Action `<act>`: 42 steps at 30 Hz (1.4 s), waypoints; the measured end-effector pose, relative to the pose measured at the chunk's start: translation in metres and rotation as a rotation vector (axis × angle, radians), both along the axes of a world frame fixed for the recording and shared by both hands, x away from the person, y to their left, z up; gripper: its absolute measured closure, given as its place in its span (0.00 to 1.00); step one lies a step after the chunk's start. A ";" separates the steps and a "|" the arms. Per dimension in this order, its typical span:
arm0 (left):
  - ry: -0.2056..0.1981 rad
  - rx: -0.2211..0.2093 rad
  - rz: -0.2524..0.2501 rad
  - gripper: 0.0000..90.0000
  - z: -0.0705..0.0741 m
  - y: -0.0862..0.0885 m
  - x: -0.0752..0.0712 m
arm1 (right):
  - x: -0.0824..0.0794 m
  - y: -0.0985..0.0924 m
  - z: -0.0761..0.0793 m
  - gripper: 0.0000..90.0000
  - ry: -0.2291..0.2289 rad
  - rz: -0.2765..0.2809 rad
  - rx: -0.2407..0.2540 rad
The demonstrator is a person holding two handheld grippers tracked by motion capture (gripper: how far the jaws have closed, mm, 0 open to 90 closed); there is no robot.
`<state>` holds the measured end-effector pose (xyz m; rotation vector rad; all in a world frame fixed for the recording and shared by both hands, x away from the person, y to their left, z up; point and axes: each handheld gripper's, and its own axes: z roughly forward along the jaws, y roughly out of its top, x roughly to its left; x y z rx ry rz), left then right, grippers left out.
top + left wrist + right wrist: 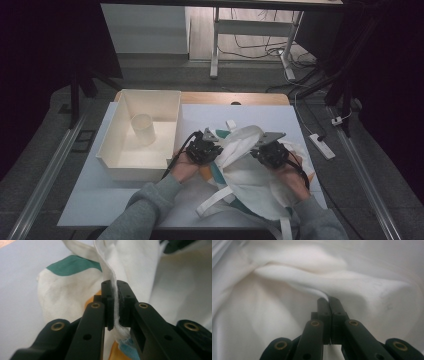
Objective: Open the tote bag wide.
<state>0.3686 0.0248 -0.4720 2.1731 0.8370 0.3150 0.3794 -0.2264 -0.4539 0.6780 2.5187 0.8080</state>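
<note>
Table (pixel 90 200) with a white top carries everything here. White plastic bin (pixel 142 135) stands at its far left corner, and a small white cup (pixel 142 129) stands upright inside the bin, toward the far wall. Beside the bin, from the middle of the table to the right edge, lies a white cloth bag (pixel 250 175) with green and orange patches, crumpled, and its straps hang over the near edge. The left gripper (pixel 113 302) is at the left side of the bag; its jaws are closed tight on a raised fold of the white cloth. The right gripper (pixel 329 302) is at the right side of the bag, jaws pressed together, and a thin edge of the cloth is pinched at their tips.
</note>
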 end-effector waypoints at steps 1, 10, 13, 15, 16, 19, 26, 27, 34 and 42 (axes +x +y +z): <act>0.001 0.003 0.001 0.94 0.000 0.000 0.000 | 0.006 0.000 -0.001 0.99 0.007 -0.010 0.011; -0.004 0.022 0.011 0.94 -0.007 -0.009 0.004 | 0.053 -0.001 -0.027 0.99 0.040 -0.095 0.037; -0.003 0.023 0.016 0.94 -0.009 -0.008 0.006 | 0.062 -0.002 -0.032 0.99 0.050 -0.109 0.044; 0.006 0.024 0.021 0.94 -0.010 -0.008 0.008 | 0.066 -0.004 -0.035 0.99 0.052 -0.121 0.051; 0.008 0.027 0.020 0.94 -0.011 -0.008 0.009 | 0.069 -0.006 -0.038 0.99 0.062 -0.128 0.058; 0.012 0.030 0.026 0.94 -0.013 -0.009 0.010 | 0.074 -0.008 -0.046 0.99 0.084 -0.149 0.077; 0.017 0.033 0.029 0.93 -0.015 -0.008 0.011 | 0.070 -0.010 -0.043 0.94 0.096 -0.148 0.098; 0.018 0.038 0.026 0.93 -0.015 -0.008 0.012 | 0.068 -0.011 -0.040 0.89 0.106 -0.150 0.108; 0.027 0.035 0.025 0.93 -0.016 -0.006 0.013 | 0.029 -0.021 -0.004 0.60 0.096 -0.100 0.177; 0.028 0.035 0.025 0.93 -0.016 -0.006 0.013 | -0.020 -0.036 0.000 0.49 0.033 -0.201 0.063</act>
